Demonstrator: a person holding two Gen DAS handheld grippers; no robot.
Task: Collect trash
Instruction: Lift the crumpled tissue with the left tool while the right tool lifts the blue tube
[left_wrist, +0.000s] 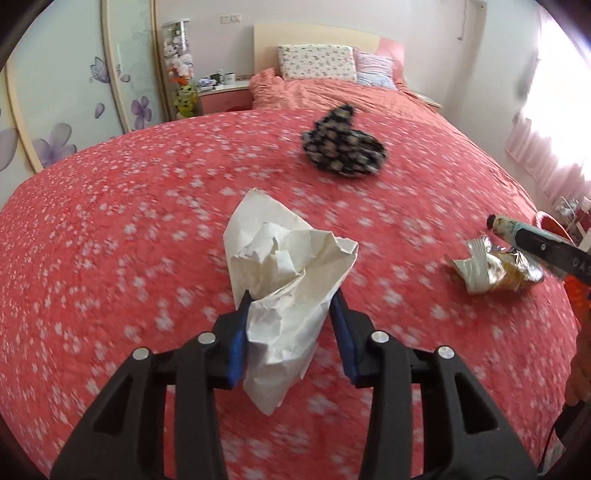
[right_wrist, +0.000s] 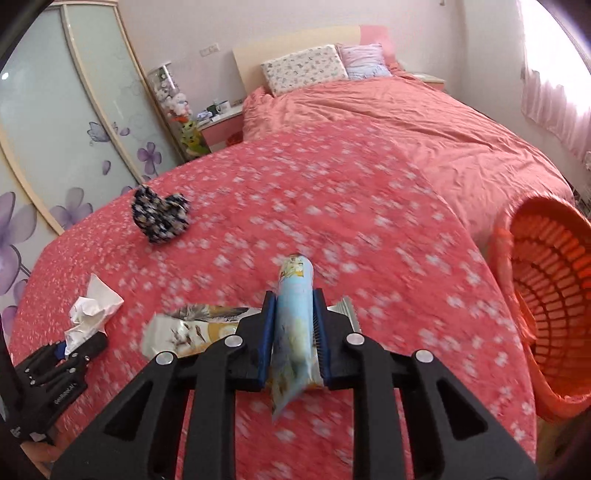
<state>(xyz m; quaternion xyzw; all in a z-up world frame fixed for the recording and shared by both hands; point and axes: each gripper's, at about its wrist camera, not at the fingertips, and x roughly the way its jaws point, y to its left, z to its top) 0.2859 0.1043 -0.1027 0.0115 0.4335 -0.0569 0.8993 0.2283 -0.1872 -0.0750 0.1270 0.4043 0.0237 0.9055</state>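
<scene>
Trash count: one crumpled paper (left_wrist: 284, 280), one foil wrapper (right_wrist: 192, 326), one blue packet (right_wrist: 295, 325) — plus one dark floral cloth (right_wrist: 160, 218) and one orange basket (right_wrist: 550, 295). Red floral bedspread (right_wrist: 369, 206), bedroom, two pillows at the headboard. Left gripper (left_wrist: 290, 308) clamps the paper; right gripper (right_wrist: 293, 314) clamps the packet, wrapper lying just beneath it — basket at far right.

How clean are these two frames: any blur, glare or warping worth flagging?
Left wrist view: the bedspread is smeared by motion, while the crumpled paper in the left gripper stays sharp; the window at right is blown out. Right wrist view: similar smear around the sharp tube; fisheye bends the wardrobe, dark corners.
</scene>
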